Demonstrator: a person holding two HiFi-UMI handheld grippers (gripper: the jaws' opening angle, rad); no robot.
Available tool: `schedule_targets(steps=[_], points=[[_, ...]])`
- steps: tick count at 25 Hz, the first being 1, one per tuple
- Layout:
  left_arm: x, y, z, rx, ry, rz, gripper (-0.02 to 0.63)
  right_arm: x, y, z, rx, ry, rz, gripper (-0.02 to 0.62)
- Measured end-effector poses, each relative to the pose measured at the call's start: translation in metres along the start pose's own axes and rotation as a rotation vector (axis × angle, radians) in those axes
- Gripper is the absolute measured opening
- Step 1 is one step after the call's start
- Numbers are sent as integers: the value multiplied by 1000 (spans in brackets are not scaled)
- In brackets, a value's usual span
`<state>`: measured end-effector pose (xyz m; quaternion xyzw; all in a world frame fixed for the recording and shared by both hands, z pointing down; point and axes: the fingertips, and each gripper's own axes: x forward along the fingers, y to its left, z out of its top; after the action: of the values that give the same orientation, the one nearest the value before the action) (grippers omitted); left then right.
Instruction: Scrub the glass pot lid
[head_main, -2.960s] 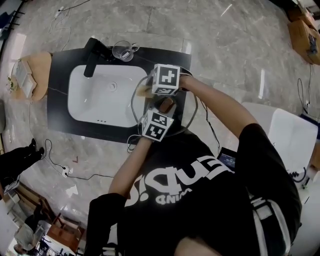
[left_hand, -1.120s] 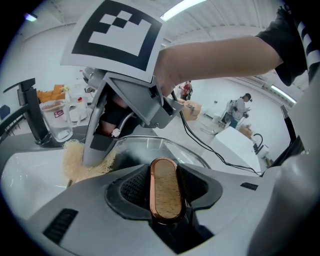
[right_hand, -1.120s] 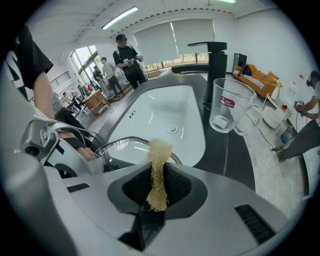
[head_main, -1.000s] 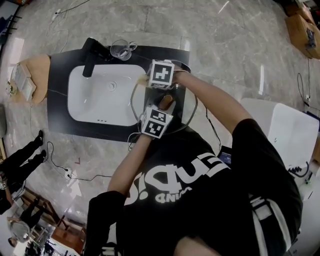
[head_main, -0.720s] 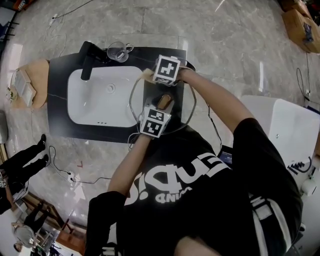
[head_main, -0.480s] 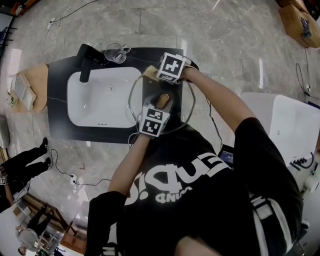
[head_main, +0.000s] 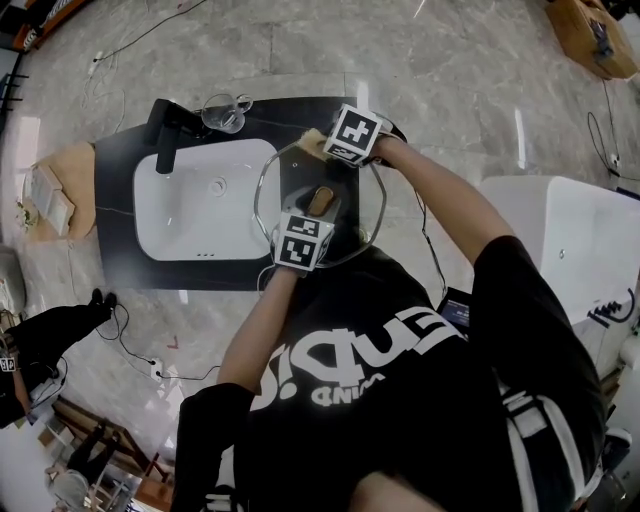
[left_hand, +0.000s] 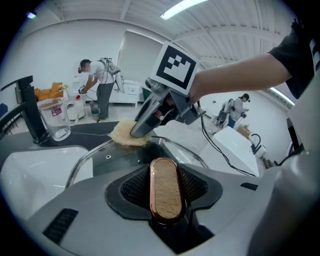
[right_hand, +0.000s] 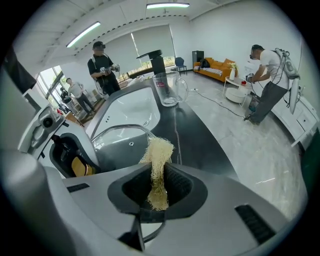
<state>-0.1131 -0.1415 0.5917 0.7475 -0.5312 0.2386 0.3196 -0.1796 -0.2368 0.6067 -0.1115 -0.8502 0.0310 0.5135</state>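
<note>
Head view: one glass pot lid (head_main: 355, 205) sits over the dark worktop (head_main: 120, 250), overlapping the right edge of the sink (head_main: 190, 210). The left hand-held gripper (head_main: 310, 218) clamps its wooden handle (head_main: 321, 200). The right hand-held gripper (head_main: 328, 145) works at the far rim.

Left gripper view: the handle fills the jaws. One glass mug (left_hand: 55, 119) and one faucet (left_hand: 27, 107) stand behind.

Right gripper view: the jaws pinch the single loofah pad (right_hand: 159, 165). Pressing this near the rim could tilt the lid or let the pad slide off.

From above, marker cubes (head_main: 300, 242) hide the jaws of my left gripper (head_main: 308, 222) and right gripper (head_main: 335, 140), and most of the scrubber (head_main: 312, 139). My left gripper's body covers the lid's (left_hand: 125, 157) near half and the handle's (left_hand: 166, 192) base.
</note>
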Motion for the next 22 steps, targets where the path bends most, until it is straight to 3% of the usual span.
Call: schedule_targets(steps=[22], points=[[0,-1,1,-4,5,-16,183,-39,-4,-82,145,-28,-125,48]])
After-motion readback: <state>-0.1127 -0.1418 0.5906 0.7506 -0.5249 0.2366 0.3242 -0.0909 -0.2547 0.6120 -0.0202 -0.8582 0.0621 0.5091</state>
